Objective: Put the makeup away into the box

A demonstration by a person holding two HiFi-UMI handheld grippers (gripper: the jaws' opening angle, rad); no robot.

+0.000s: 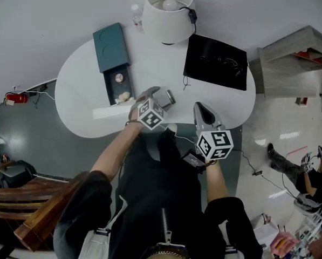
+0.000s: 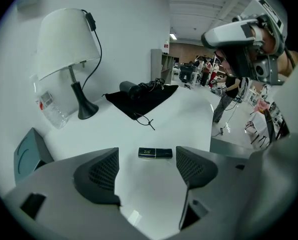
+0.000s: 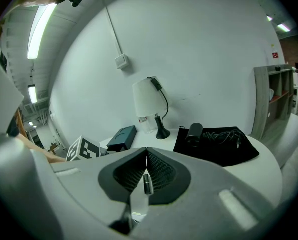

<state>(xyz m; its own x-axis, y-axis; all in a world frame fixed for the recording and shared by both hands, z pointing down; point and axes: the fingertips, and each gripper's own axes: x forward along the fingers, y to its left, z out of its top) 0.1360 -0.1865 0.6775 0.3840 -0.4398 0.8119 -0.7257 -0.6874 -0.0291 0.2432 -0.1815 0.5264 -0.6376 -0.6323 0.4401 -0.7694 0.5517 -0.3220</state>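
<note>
Open white tabletop [image 2: 188,114] surrounds the makeup stick [image 2: 155,153] before the spread left claw [image 2: 148,170].

The head view looked steeply down on the white table [image 1: 80,93] from above; both gripper views rode low and close over it, facing the wall [image 3: 203,59], sharing the lamp [image 3: 148,99], teal box [image 3: 123,138] and black cloth [image 3: 223,149].

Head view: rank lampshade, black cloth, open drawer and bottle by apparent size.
1. Black cloth and lampshade: about alike; the shade stands nearer the camera, so unranked.
2. Open drawer.
3. Bottle, partly hidden behind the shade.
</note>
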